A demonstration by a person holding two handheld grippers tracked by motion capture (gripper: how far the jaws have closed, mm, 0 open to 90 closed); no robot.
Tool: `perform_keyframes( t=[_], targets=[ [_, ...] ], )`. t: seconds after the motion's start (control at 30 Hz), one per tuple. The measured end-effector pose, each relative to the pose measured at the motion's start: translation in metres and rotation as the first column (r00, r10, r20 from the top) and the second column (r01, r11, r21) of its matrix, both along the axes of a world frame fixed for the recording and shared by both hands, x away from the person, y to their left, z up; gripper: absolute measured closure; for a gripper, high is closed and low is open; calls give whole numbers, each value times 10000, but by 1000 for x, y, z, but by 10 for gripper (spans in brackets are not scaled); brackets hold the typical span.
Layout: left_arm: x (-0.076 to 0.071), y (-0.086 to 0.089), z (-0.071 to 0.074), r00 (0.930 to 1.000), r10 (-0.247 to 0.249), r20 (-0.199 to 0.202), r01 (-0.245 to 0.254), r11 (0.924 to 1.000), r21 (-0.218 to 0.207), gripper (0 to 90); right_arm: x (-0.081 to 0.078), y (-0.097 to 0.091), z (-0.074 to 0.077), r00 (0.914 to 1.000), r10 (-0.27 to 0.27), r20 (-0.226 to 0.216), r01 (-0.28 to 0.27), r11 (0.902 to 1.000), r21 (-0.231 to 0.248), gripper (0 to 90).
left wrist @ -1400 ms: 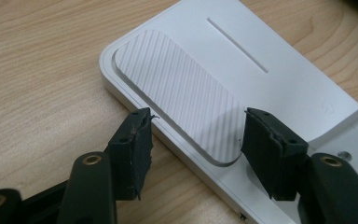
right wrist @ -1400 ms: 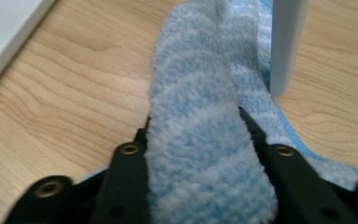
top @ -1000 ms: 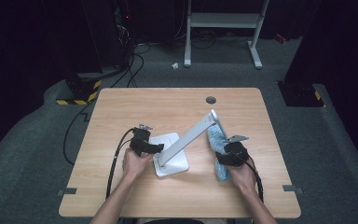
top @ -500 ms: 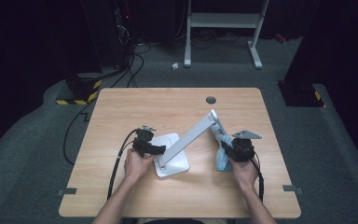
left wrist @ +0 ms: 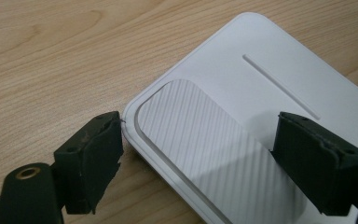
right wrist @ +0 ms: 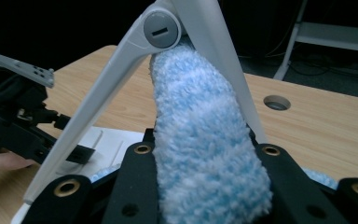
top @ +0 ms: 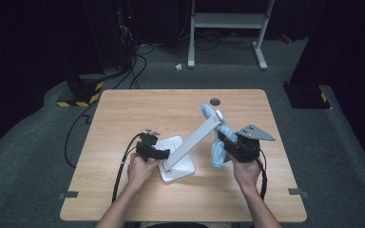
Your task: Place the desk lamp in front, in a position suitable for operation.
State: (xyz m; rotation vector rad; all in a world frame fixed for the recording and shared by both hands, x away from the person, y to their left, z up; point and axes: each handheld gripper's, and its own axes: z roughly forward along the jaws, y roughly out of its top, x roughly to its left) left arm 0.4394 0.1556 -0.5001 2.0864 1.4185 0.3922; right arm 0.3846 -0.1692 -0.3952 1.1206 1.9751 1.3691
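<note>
A white stand has a flat base (top: 180, 167) (left wrist: 261, 79) and an arm (top: 196, 138) (right wrist: 93, 107) slanting up to the right. My left gripper (top: 164, 154) (left wrist: 200, 163) straddles the base's near corner, open; its jaws have just been opening. A fluffy blue-and-white cloth (top: 217, 153) (right wrist: 200, 121) reaches up to the arm's hinge (right wrist: 161, 29) and curls over its top. My right gripper (top: 222, 138) (right wrist: 209, 186) has just closed and is shut on the cloth, raised off the table to the right of the arm.
The wooden table (top: 138, 114) has a round cable hole (top: 214, 101) (right wrist: 276, 101) near its far edge. A black cable (top: 123, 166) trails from the left gripper. A white frame (top: 228, 21) and dark cables stand on the floor beyond.
My right gripper has closed on the cloth and lifted it off the table up to the arm's top. The left hand has stayed at the base.
</note>
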Motion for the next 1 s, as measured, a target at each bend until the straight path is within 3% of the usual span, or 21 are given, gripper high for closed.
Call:
perform_keyframes(
  t=[0.07,0.23,0.4,0.5,0.63,0.8,0.87,1.0],
  targets=[
    [0,0,0,10000,8,16,-8,10000,-32,157,3,-3,-6,9998,-169,-86,168,9998,-53,715],
    [-1,2,-2,10000,-6,62,7,9998,-207,155,14,-17,-36,9932,-766,-880,735,9966,-379,715],
    [-1,3,-3,10000,14,62,-12,9996,-289,154,29,-33,-71,9706,-1411,-1950,1302,9892,-675,715],
    [-1,3,-3,10000,21,76,-19,9996,-269,154,33,-37,-78,9646,-1551,-2133,1388,9863,-893,714],
    [-1,2,-3,10000,22,53,-21,9997,-258,154,28,-33,-64,9760,-1296,-1750,1154,9893,-890,714],
    [-1,2,-2,10000,27,74,-26,9999,-133,151,10,-22,-21,9964,-554,-647,533,9980,-343,714],
    [-1,1,-2,10000,35,85,-34,9999,-150,149,3,-18,-3,9996,-225,-176,226,9997,50,714],
    [-1,1,-2,10000,-6,79,8,9999,-160,149,-4,-11,14,9995,38,323,-45,9998,202,714]
  ],
)
